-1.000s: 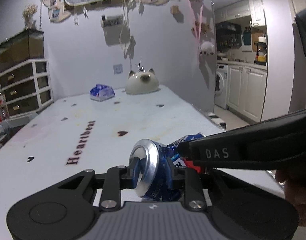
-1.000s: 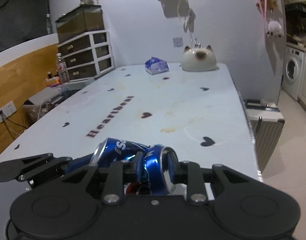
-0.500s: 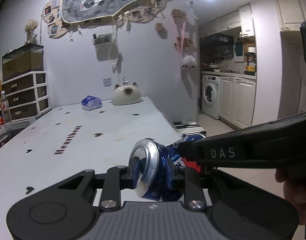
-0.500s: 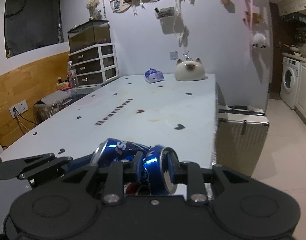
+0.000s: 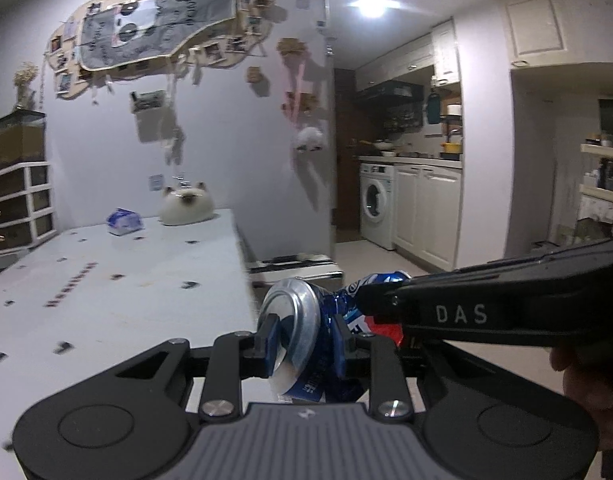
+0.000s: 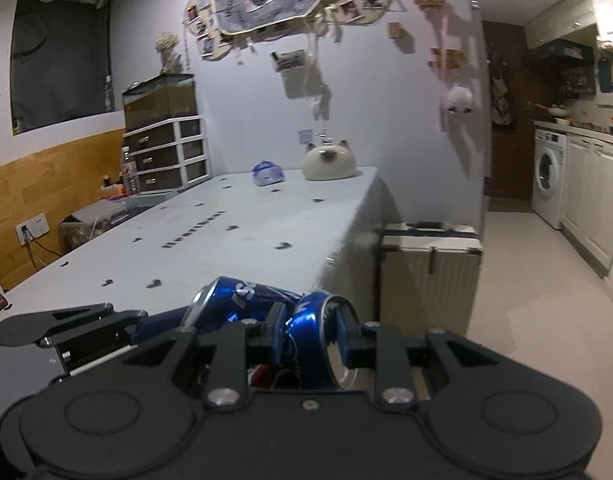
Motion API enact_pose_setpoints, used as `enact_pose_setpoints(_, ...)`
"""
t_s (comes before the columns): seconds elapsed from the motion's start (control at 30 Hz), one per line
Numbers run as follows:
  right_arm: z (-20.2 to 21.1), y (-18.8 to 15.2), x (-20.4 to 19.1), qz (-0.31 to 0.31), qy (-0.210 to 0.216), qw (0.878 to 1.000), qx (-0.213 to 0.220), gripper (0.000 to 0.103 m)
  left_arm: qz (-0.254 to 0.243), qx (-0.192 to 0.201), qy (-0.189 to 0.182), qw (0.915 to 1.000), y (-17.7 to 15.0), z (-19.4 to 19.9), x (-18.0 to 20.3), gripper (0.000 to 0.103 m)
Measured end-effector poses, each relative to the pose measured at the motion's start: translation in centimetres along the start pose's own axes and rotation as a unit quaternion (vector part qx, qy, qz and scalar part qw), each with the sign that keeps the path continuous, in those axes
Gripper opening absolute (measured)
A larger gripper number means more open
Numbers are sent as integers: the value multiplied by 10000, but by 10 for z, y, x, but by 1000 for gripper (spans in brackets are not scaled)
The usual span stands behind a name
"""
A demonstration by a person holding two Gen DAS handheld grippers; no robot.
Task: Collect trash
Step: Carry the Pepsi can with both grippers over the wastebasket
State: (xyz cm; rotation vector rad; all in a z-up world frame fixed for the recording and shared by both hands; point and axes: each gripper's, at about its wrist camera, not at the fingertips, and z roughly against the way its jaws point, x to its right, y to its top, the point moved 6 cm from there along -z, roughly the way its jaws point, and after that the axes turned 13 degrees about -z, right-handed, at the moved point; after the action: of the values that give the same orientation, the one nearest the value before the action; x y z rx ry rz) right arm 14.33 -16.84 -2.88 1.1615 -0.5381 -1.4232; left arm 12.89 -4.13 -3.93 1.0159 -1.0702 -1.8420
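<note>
In the left wrist view my left gripper (image 5: 304,336) is shut on a crushed blue can (image 5: 294,320), silver end facing left. Just to its right, my right gripper (image 5: 370,304) reaches in from the side, clamped on a second crushed blue can (image 5: 380,280). In the right wrist view my right gripper (image 6: 312,332) pinches that second can (image 6: 322,324) between its blue pads. The left gripper (image 6: 146,320) and its can (image 6: 234,296) sit close on the left. Both cans hang in the air off the near right corner of the white table (image 5: 106,292). A hand (image 5: 578,380) holds the right gripper.
The white table (image 6: 226,240) carries a cat-shaped ornament (image 6: 328,160) and a blue tissue pack (image 6: 268,172) at its far end. A pale suitcase (image 6: 430,264) stands beside the table. Open floor (image 6: 538,312) leads right to a washing machine (image 5: 374,208) and cabinets (image 5: 426,212).
Both grippers have drawn back and to the right, off the tabletop and past its corner, each with its can still clamped. The table has slid left and the kitchen has come into view.
</note>
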Motion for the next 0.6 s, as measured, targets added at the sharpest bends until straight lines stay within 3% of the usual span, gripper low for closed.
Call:
enact_pose_setpoints(0.3,43,-28,91,-196,-436,9988,-40,27,387,-249,-584,9972,-16,-18,92,29)
enact_pose_setpoints(0.6,16,-104,186,-786,-841,9896,-858,27,589,-1083,-1111,9861,-84,-83,158,29)
